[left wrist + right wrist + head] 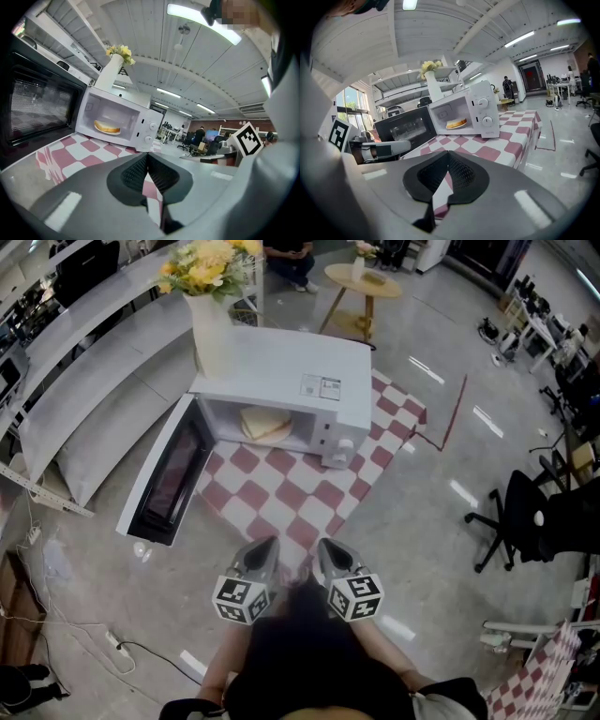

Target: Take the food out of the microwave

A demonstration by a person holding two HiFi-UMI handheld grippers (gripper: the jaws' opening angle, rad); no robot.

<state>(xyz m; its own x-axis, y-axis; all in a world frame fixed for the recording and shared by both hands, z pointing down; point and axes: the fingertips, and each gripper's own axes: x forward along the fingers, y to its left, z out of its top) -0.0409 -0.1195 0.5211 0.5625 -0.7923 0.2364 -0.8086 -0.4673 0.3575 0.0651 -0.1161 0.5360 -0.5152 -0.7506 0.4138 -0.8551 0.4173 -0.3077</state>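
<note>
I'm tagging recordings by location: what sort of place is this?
Probably an open-plan office or lab, not a kitchen: the microwave sits on a checkered cloth near an office chair, under ceiling strip lights.

The smooth grey plastic left gripper (pixel 268 546) and its twin, the smooth grey plastic right gripper (pixel 325 547), have rounded shells that taper to narrow tips. Each carries a white cube with black square markers (pixel 242 599). Black, finely ribbed rubber pads (pixel 135 171) line the jaws. The person wears a plain black top (pixel 319 662).

1 microwave (pixel 281 362), 1 food item (pixel 265 424), 1 vase (pixel 211 334), 1 checked cloth (pixel 281 493), 2 claws: L claw (pixel 265 545), R claw (pixel 325 547).
</note>
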